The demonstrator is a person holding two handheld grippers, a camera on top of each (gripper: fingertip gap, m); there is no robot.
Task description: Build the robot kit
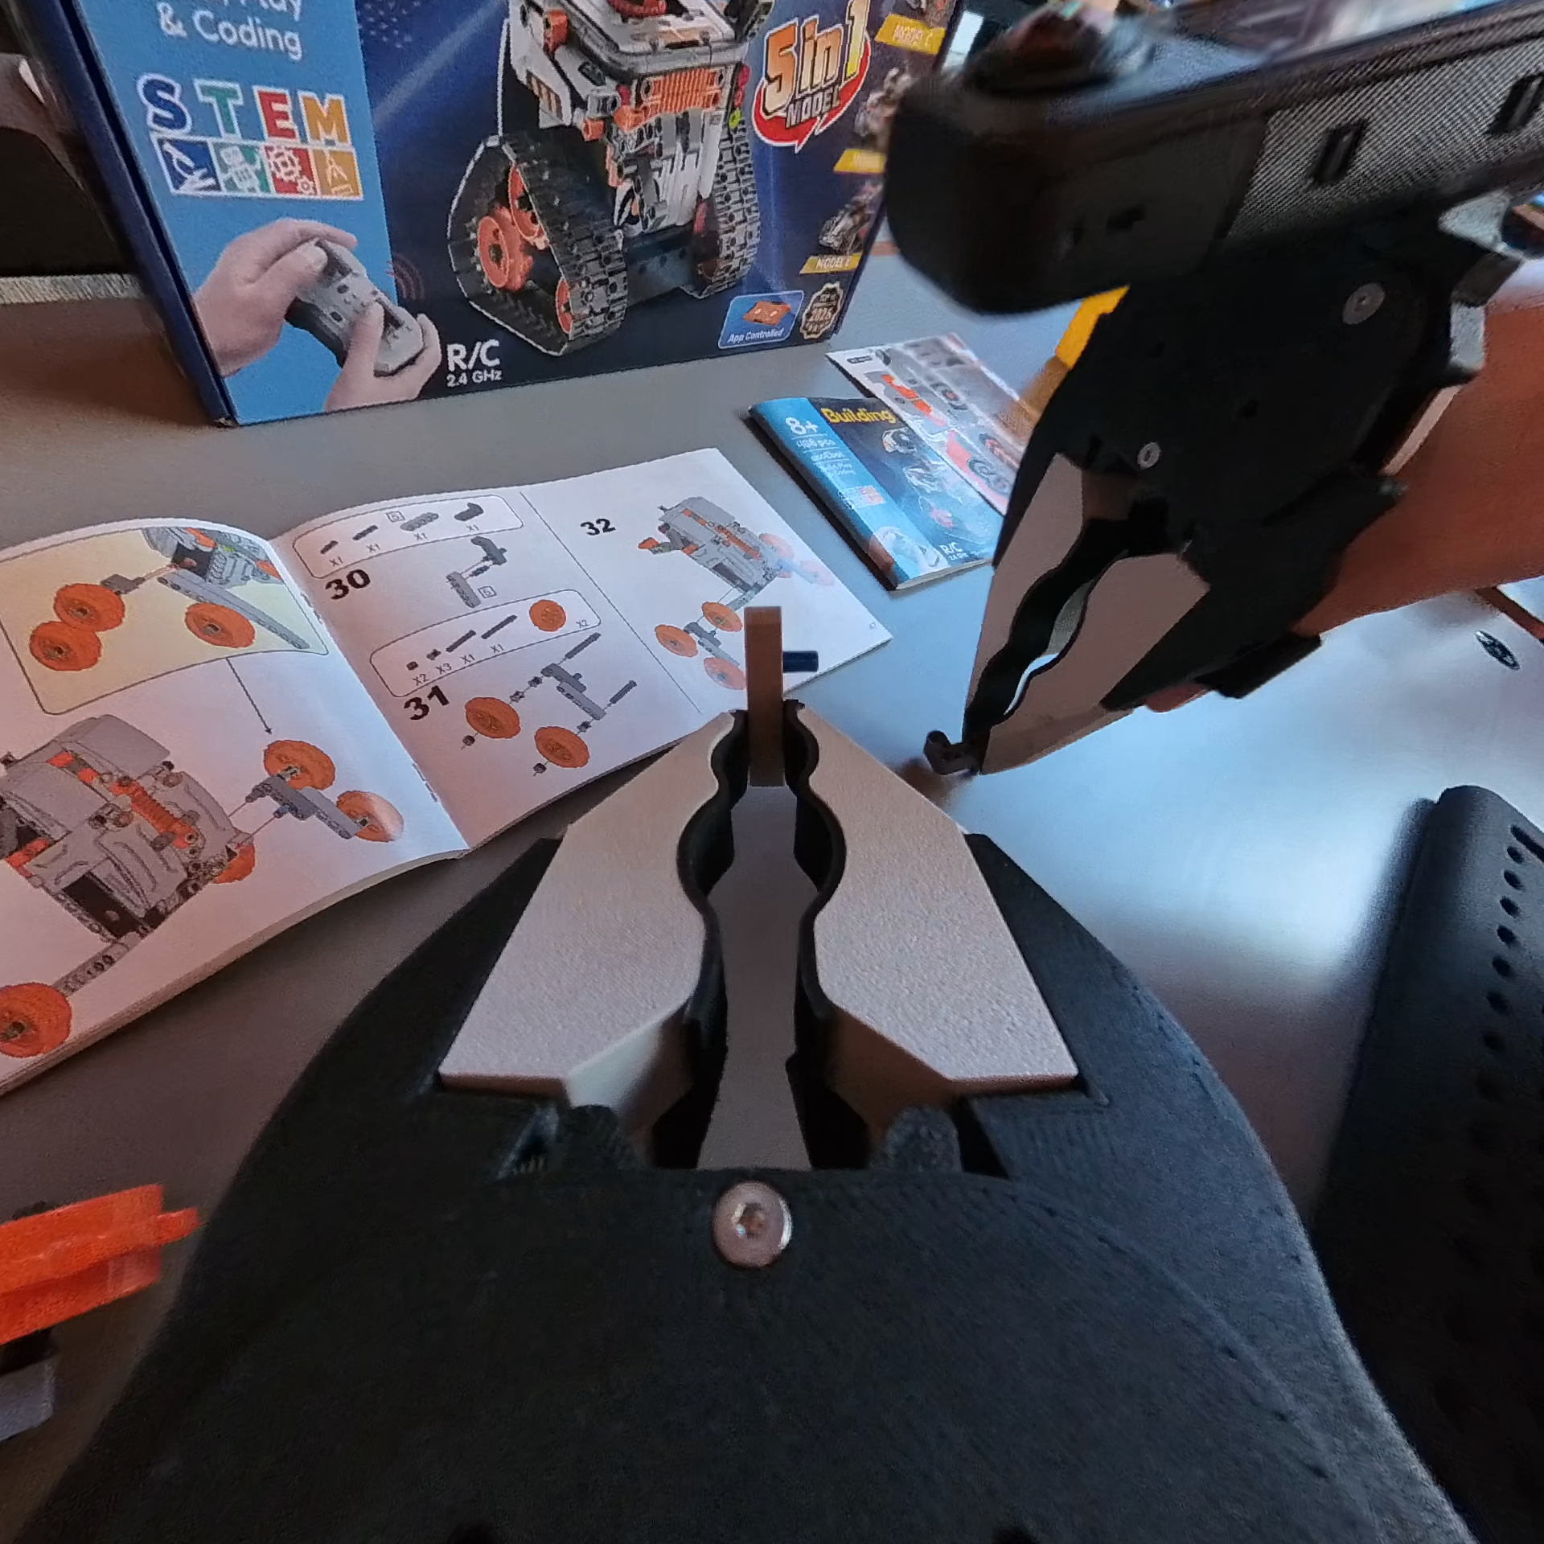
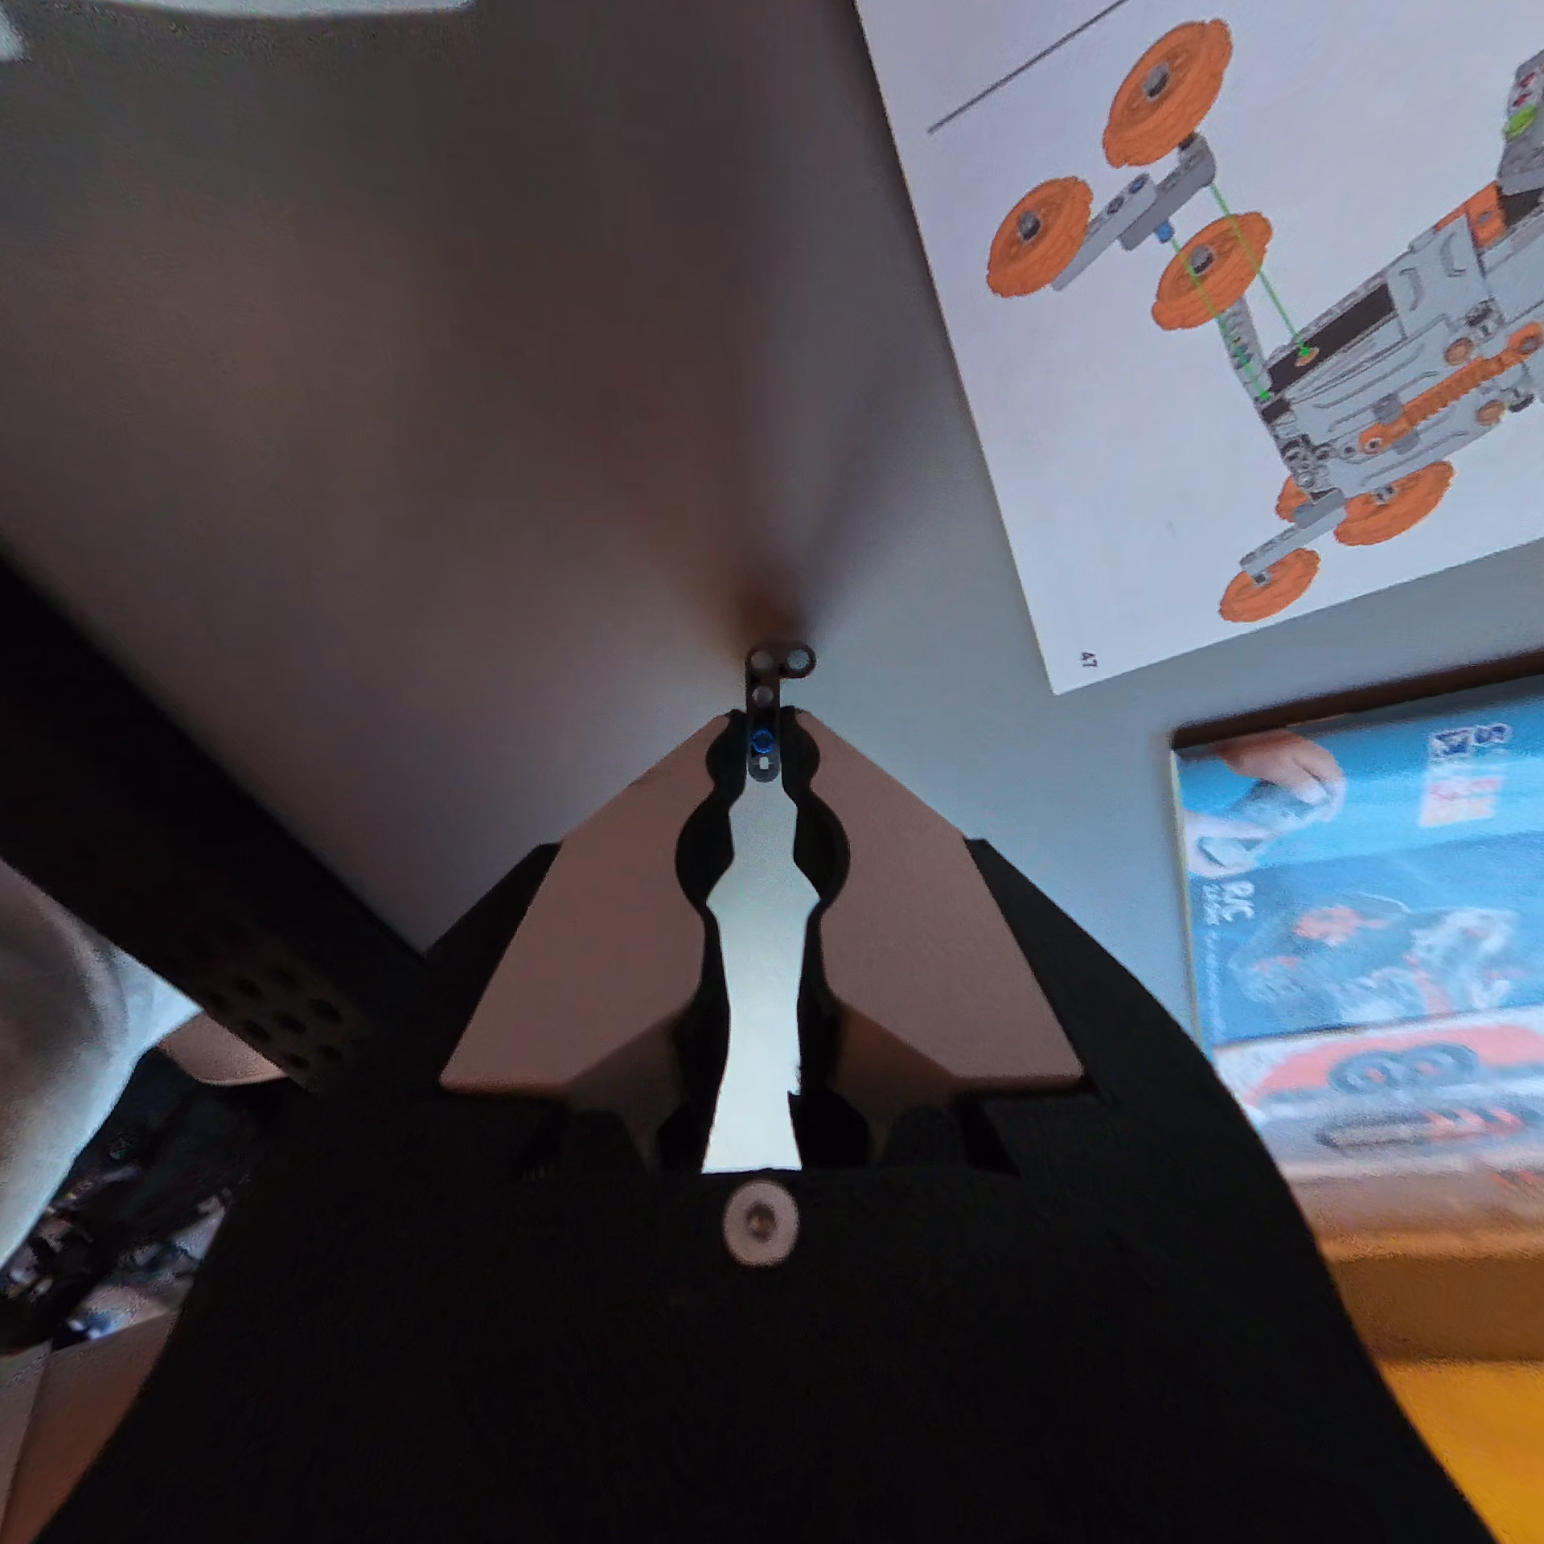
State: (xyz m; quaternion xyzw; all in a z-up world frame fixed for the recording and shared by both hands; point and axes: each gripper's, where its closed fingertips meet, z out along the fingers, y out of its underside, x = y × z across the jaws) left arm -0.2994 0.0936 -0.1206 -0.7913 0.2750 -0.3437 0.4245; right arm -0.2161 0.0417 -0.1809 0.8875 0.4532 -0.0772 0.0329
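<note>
Over the manual's [image 1: 468,668] near edge, your left gripper [image 1: 764,735] clamps a beam [image 1: 764,693] with blue pin [image 1: 800,660], right gripper [image 2: 762,744] pinches a black L-beam [image 2: 767,681] just off the page corner.

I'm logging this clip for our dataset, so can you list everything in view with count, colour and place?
Toy kit box: one, blue, standing at the table's far side.
Open instruction booklet: one, white pages, flat on the table.
Closed booklets: two, right of the open one.
Beam piece: one, grey-brown, blue pin through it, upright in the left gripper.
L-shaped beam: one, dark grey, blue pin in it, in the right gripper.
Table: one, grey.
Orange part: one, lower left edge.
Left gripper: black, grey fingers.
Right gripper: same.
</note>
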